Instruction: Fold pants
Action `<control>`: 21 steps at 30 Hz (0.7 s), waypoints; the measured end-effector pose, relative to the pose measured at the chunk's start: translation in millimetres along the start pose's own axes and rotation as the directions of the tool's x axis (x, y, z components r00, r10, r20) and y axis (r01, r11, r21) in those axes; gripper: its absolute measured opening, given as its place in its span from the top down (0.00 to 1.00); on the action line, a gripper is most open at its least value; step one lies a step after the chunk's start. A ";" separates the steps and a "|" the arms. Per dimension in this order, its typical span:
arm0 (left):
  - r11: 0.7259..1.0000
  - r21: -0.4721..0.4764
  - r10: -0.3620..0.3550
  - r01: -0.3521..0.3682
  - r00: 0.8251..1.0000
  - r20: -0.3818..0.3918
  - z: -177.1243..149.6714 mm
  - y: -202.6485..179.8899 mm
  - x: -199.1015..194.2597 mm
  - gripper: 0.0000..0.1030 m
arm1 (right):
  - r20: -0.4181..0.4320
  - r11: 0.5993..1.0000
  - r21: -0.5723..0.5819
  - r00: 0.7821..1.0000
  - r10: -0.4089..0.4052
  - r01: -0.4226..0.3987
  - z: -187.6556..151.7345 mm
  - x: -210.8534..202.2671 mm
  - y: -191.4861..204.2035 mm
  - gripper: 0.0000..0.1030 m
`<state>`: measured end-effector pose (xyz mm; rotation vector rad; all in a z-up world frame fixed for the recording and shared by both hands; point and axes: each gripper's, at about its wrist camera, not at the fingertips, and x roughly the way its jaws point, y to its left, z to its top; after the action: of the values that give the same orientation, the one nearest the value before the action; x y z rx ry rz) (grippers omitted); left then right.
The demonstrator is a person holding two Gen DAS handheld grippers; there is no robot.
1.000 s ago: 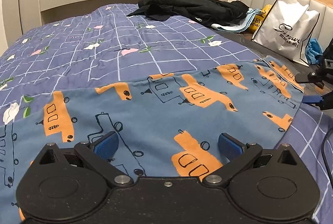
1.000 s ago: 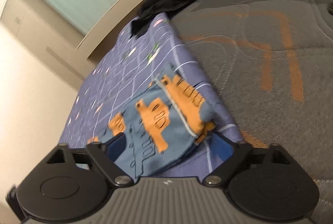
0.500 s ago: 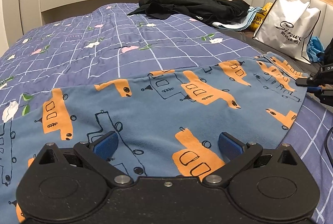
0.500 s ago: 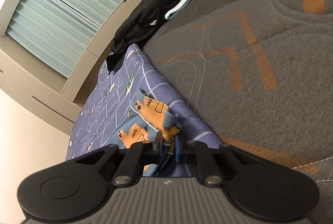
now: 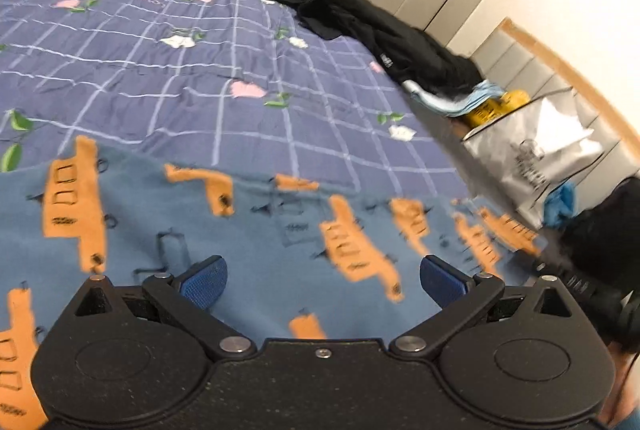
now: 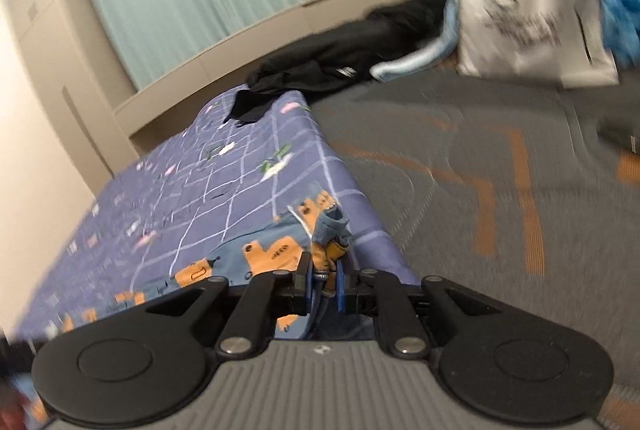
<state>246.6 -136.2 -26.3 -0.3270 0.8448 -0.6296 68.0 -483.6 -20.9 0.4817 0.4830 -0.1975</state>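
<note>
Blue pants (image 5: pixel 256 242) with orange vehicle prints lie spread across the purple checked bedspread (image 5: pixel 168 50). My left gripper (image 5: pixel 322 280) is open and hovers just above the pants' near part, with nothing between its blue pads. My right gripper (image 6: pixel 322 280) is shut on the bunched end of the pants (image 6: pixel 326 226) at the bedspread's right edge. The right gripper also shows as a dark shape at the far right of the left wrist view (image 5: pixel 580 286).
Black clothing (image 5: pixel 384 38) lies at the far side of the bed, with a light blue cloth (image 5: pixel 460 98) under its end. A white shopping bag (image 5: pixel 536 146) stands against the headboard. A grey mattress cover with orange lines (image 6: pixel 500 170) lies to the right of the bedspread.
My right gripper closed on the end of the pants and has lifted and swung with it. My left gripper stayed open and its view turned to the right over the pants.
</note>
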 end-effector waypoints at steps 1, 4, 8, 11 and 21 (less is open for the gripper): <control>0.999 -0.026 -0.027 0.028 1.000 0.008 2.7 0.7 0.1 0.01 | 0.012 0.999 -0.053 1.000 -0.005 0.005 0.2 -2.3 9.9 0.88; 0.988 -0.109 -0.107 0.111 0.993 0.043 8.9 4.9 0.2 0.01 | 0.045 0.975 -0.220 0.999 -0.009 0.018 -1.1 -6.6 44.6 0.88; 0.964 -0.190 -0.174 0.184 0.982 0.068 14.7 8.8 1.7 0.01 | 0.071 0.910 -0.413 0.997 0.006 0.024 -10.1 -9.2 93.9 0.88; 0.953 -0.215 -0.203 0.214 0.977 0.072 16.0 10.6 3.7 0.01 | 0.064 0.855 -0.519 0.997 0.032 0.006 -21.3 -9.8 125.6 0.88; 0.946 -0.210 -0.254 0.246 0.967 -0.013 -4.9 16.5 10.2 0.01 | -0.102 0.653 -0.741 0.987 0.120 -0.156 -85.3 -15.7 207.2 0.88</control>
<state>254.2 -130.0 -43.7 -0.6199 0.9174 -0.7878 81.1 -260.5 2.7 -0.3038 0.5232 0.1736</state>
